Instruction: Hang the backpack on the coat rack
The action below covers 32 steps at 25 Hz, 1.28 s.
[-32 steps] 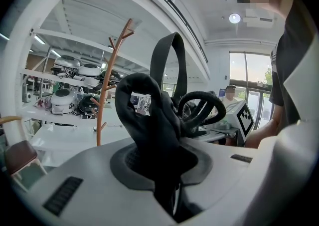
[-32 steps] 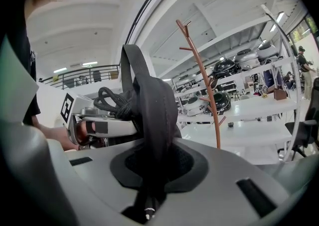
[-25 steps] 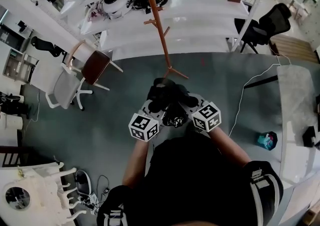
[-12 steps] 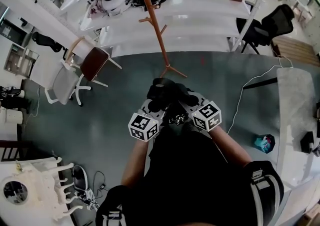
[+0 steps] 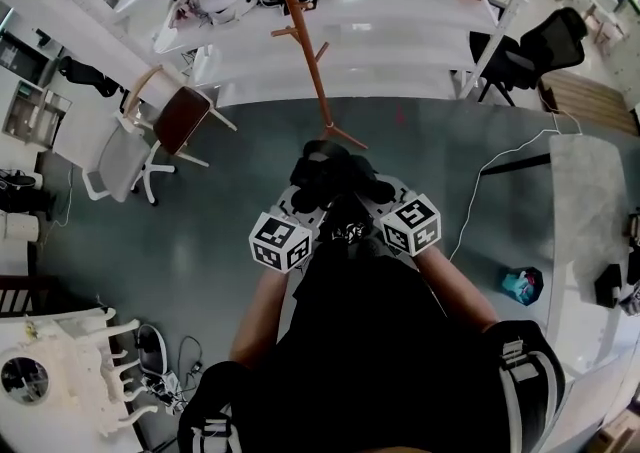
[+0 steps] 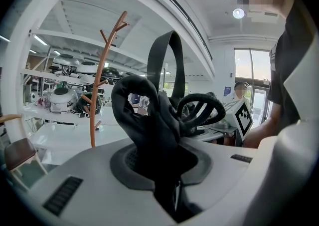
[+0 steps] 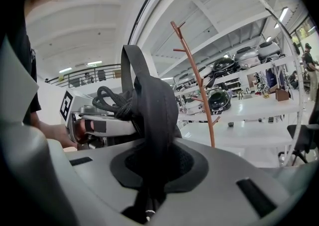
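Both claws are loaded. My left gripper point(image 6: 162, 180) is clamped on a black fold of the backpack point(image 6: 149, 125), and my right gripper point(image 7: 148, 185) is pinched tight on its strap. The bag is bunched right at the tips, with the carry loop point(image 6: 172, 55) standing just above them. Beyond and higher up is the coat rack point(image 5: 305, 41), well apart. I'd call this the carry step. Next I close in, lift and hook that loop.

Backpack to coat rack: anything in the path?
Nothing visible. The black fabric backpack is clamped by its straps in the left tongs and right tongs, facing the brown wooden coat rack. Only bare grey floor lies between; the white shelves stand behind the rack.
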{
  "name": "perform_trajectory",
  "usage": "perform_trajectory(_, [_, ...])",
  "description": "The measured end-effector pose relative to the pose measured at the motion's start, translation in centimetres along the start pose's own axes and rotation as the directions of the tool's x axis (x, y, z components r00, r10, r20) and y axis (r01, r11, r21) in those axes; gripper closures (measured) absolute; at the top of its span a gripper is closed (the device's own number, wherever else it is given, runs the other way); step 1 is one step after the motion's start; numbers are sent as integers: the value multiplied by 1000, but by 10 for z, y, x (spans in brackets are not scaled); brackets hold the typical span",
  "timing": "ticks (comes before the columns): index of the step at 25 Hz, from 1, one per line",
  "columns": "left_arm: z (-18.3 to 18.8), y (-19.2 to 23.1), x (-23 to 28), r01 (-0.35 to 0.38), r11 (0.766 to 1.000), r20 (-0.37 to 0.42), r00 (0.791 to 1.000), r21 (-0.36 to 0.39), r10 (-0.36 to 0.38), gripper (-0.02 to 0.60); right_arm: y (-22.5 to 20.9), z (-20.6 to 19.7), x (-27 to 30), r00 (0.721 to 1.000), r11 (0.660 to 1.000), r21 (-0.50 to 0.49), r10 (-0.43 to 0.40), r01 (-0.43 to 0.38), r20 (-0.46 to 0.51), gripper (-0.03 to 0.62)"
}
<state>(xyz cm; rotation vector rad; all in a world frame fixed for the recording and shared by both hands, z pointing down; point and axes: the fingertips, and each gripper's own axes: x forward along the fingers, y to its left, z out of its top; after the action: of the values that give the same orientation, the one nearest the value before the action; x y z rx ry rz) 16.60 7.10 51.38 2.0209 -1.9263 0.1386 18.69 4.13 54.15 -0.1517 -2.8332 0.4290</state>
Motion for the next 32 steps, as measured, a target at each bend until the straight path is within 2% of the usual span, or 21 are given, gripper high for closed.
perform_trajectory(7, [7,20,0,3,1000,-9,1000,4,-3,495,-4,10,19,1000,1000,-7,-7,7,13,528])
perform_trajectory(14, [18,37,23,12,1000,4,1000,15,-12,495,-27,19,32,1000,1000,-7,-17,17,26,528])
perform_trajectory(25, [36,102,54,59,998,-7,998,-16,-59,495,-67,45,87,998,998,19,-67,67,7,528])
perform_trajectory(32, [54,142,82,96,995,-12,995,-8,-96,495,-98,64,120,994,993,43,-112,111,12,528])
